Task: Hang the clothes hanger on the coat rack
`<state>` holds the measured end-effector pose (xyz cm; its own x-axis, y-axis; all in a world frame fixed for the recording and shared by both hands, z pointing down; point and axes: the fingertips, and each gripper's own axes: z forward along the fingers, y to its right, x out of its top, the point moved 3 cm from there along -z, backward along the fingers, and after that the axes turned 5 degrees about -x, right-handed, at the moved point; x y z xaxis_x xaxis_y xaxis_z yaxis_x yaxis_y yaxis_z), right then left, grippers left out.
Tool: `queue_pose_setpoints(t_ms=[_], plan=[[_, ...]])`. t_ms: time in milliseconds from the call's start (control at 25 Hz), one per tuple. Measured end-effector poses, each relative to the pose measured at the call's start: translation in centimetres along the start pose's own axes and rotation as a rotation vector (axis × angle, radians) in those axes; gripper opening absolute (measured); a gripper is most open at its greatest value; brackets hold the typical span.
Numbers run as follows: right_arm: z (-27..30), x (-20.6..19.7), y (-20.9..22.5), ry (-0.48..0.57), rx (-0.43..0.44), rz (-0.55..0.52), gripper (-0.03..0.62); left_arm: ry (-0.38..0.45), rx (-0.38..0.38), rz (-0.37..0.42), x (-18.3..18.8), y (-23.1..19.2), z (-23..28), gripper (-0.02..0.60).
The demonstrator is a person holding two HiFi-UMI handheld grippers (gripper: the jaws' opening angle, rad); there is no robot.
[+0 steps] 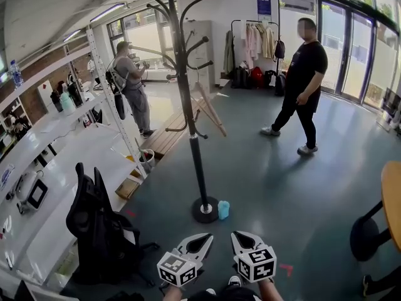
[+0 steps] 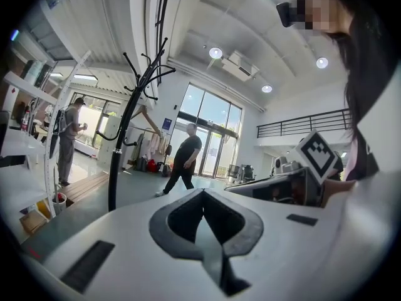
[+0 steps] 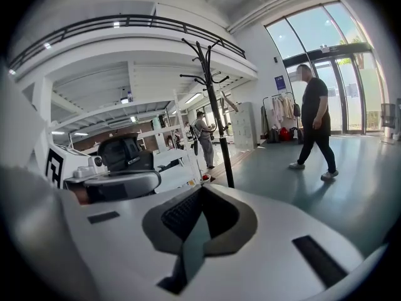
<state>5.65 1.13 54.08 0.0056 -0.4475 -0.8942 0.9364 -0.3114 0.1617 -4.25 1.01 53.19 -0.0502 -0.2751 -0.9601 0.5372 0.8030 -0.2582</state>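
Note:
A tall black coat rack (image 1: pixel 188 105) with curved hooks stands on the grey floor ahead of me, its round base (image 1: pixel 205 209) just beyond the grippers. It also shows in the left gripper view as the coat rack (image 2: pixel 119 162) and in the right gripper view as the coat rack (image 3: pixel 219 130). No clothes hanger shows in any view. My left gripper (image 1: pixel 203 238) and right gripper (image 1: pixel 241 236) are held low, side by side, at the bottom of the head view. The left gripper (image 2: pixel 203 193) and the right gripper (image 3: pixel 202 190) are both shut, with nothing between the jaws.
A small blue object (image 1: pixel 223 209) sits beside the rack base. A black office chair (image 1: pixel 94 224) and white shelving (image 1: pixel 37 168) stand to the left. One person in black (image 1: pixel 304 83) walks at right, another person (image 1: pixel 131 86) stands at the shelves. A round wooden table (image 1: pixel 393 193) is at right.

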Motion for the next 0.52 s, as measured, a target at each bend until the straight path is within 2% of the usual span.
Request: queue_pose_setpoints(t_ms=[520], plan=[[0.94,0.03,0.77,-0.016,0.012,-0.002,0.011,-0.007,0.013,-0.007,-0.06,-0.46,0.91,0.0]])
